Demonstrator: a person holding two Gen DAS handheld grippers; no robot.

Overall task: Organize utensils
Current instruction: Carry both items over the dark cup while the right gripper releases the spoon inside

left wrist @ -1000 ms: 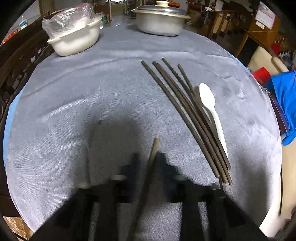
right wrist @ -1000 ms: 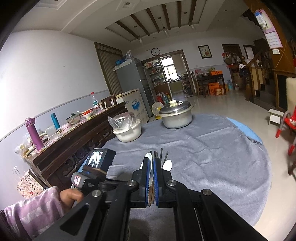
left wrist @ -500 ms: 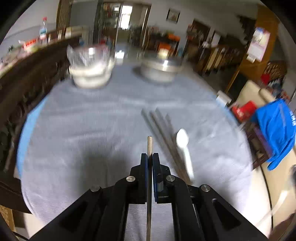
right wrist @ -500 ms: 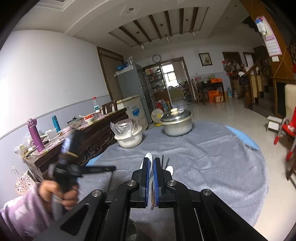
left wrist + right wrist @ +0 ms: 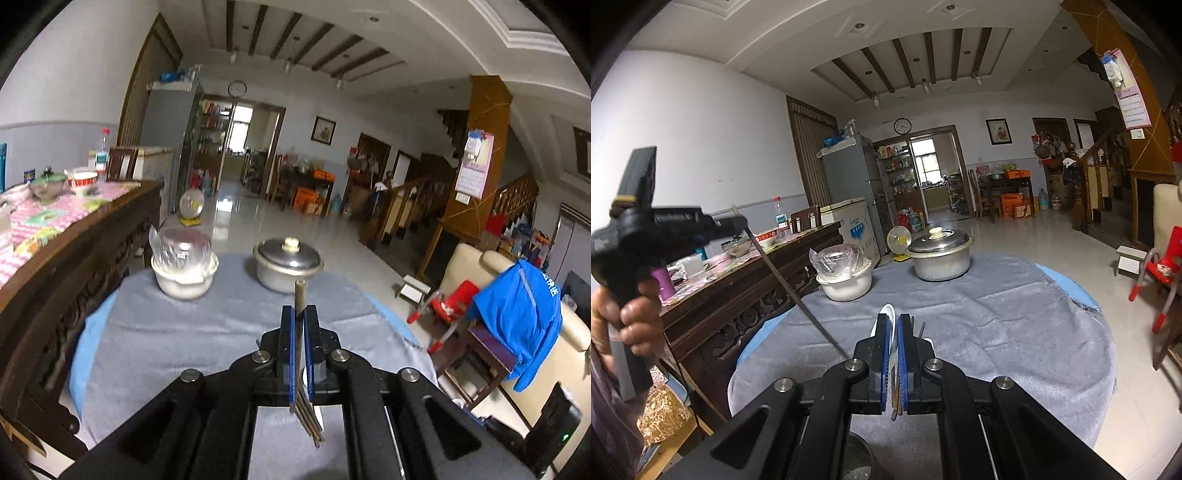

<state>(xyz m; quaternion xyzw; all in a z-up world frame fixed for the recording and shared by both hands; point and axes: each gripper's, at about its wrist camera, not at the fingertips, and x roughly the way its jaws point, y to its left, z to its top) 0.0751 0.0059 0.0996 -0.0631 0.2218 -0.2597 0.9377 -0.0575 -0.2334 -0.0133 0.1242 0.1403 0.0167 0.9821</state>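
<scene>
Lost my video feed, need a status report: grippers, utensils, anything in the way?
Left hand-held gripper shut on one chopstick, lifted above the table. Right hand-held gripper shut, low over remaining chopsticks and white spoon. Pot, bowl well clear.

Soft, even daylight fills the room, brightest at the far window beyond the doorway, which is nearly blown out. The glossy floor carries pale reflections of that light. Ceiling downlights glow weakly. Shadows on the grey tablecloth are faint. Both fisheye views bend walls and ceiling beams strongly and go black at the corners. The left gripper and its hand are motion-blurred at the right view's left edge; the centre is sharp.
</scene>
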